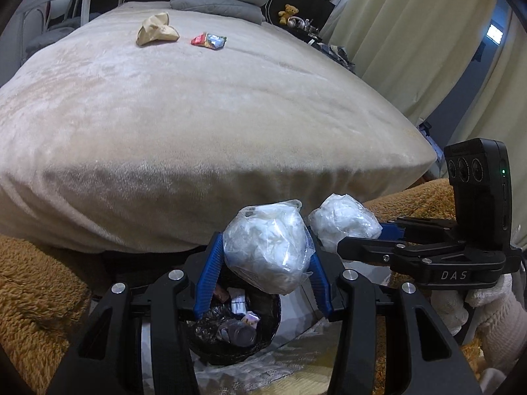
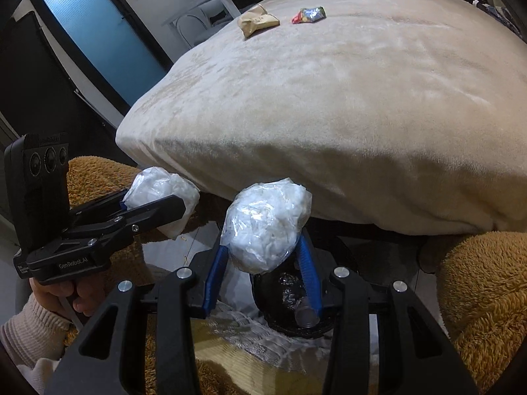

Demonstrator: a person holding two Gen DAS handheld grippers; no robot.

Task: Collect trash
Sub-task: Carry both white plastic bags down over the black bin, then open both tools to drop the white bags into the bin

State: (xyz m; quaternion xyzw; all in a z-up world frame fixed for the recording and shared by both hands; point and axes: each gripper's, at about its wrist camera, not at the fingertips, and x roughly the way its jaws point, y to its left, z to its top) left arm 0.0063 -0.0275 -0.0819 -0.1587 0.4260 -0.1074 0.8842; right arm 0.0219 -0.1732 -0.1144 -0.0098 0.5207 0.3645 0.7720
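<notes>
Bed (image 1: 197, 125) fills both views; crumpled brown paper bag (image 1: 157, 29) and colourful wrapper (image 1: 209, 40) lying far back on it, not yet collected. Black-lined trash bin (image 1: 230, 326) on floor at bed foot, already part full, set right under both wads, probably for a straight drop. Left tongs (image 1: 266, 256) clenched on left plastic wad (image 1: 266, 247), tipped steeply down over bin mouth. Right tongs (image 2: 263, 247) clenched on right plastic wad (image 2: 266, 223), same downward tilt, just beside the left. Next likely: release both.
</notes>
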